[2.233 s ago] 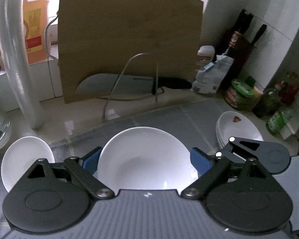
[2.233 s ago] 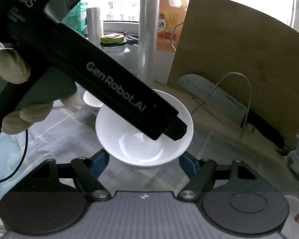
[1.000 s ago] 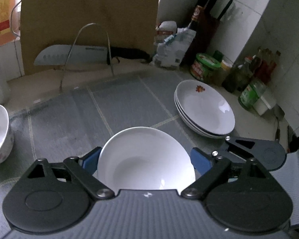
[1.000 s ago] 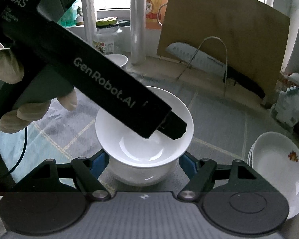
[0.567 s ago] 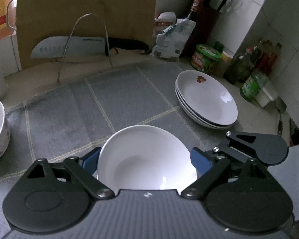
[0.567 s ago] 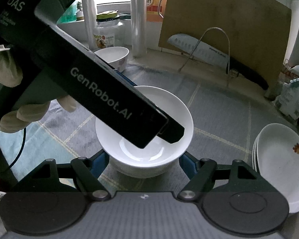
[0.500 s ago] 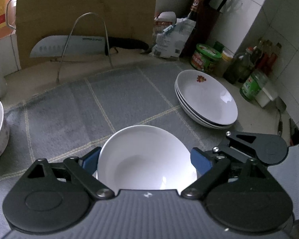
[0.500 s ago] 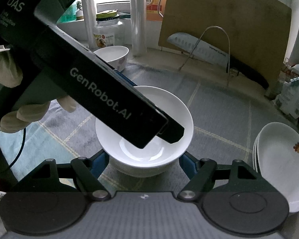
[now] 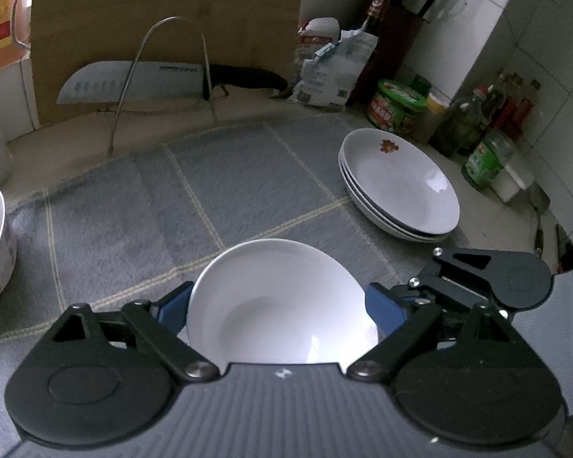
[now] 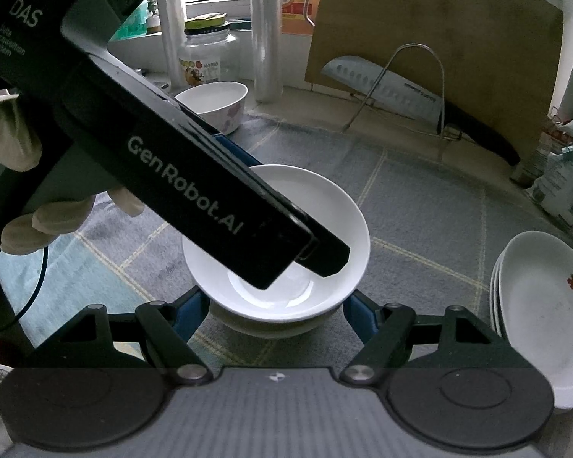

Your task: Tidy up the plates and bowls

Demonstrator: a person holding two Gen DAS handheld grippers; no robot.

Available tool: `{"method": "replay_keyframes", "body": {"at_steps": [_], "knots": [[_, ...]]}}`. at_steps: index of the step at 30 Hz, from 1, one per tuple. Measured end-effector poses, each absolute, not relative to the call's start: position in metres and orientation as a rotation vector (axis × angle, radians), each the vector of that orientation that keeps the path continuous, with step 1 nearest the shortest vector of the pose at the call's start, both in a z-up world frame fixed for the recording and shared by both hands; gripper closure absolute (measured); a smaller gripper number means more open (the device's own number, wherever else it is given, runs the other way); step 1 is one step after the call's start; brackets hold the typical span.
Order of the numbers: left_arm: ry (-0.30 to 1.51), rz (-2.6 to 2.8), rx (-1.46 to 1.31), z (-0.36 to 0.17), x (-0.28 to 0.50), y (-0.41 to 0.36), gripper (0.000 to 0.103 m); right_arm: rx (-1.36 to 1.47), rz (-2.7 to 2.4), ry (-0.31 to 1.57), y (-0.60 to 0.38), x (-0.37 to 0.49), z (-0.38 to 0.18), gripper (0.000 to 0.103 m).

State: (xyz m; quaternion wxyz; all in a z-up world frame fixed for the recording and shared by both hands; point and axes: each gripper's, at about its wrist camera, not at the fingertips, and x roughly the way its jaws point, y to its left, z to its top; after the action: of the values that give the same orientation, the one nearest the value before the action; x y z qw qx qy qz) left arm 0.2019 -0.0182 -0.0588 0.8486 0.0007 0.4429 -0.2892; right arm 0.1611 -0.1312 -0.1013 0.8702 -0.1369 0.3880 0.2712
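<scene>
L claw [image 9: 279, 307] clenched on upper white bowl [image 9: 271, 278], blue pads tight on its rim both sides. In R wrist view that bowl sits nested in a lower bowl [image 10: 263, 324]. R claw [image 10: 273, 316] is clenched on the lower one, pads against its sides under the upper rim. My gloved hand [image 10: 11, 141] holds the L tool, which slants in from upper left across the bowl mouth. Can't tell if the lower bowl touches the grey checked cloth [image 9: 248, 175] or hangs just over it.

Right of the bowls, well apart: stack of shallow plates [image 9: 401, 187], red motif on the top one, at the cloth's edge. Far left: floral bowl [image 10: 214, 103], upright, alone at the cloth's corner.

Back of worktop: knife [image 9: 133, 82] lying w/ blade thru a wire rack [image 9: 164, 57], cutting board [image 9: 164, 7] leaning behind. Jars & bottles [image 9: 395, 110] along the tiled wall beyond the plates.
</scene>
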Motion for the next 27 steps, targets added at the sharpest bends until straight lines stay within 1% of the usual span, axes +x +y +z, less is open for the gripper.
{"method": "replay_keyframes", "body": {"at_steps": [8,10,12,14,21,26,27], "knots": [[0.944,-0.607,-0.005,-0.064,0.204,-0.017,0.01,-0.281,0.569,0.817,-0.131,0.162,-0.103,0.022],[0.946,-0.608,-0.007,-0.067,0.204,-0.017,0.009,-0.278,0.567,0.82,-0.131,0.162,-0.104,0.02],[0.939,-0.612,-0.007,-0.067,0.203,-0.016,0.009,-0.305,0.536,0.8,-0.13,0.161,-0.104,0.007],[0.939,-0.615,-0.01,-0.068,0.202,-0.014,0.009,-0.292,0.536,0.775,-0.133,0.159,-0.1,0.0],[0.877,-0.563,-0.033,-0.058,0.191,0.003,0.009,-0.214,0.541,0.779,-0.145,0.158,-0.093,0.0],[0.777,-0.461,0.014,-0.048,0.173,0.019,0.008,-0.202,0.521,0.752,-0.146,0.156,-0.087,0.0],[0.76,-0.443,0.016,-0.046,0.17,0.021,0.006,-0.197,0.518,0.746,-0.147,0.156,-0.085,0.0]]}}
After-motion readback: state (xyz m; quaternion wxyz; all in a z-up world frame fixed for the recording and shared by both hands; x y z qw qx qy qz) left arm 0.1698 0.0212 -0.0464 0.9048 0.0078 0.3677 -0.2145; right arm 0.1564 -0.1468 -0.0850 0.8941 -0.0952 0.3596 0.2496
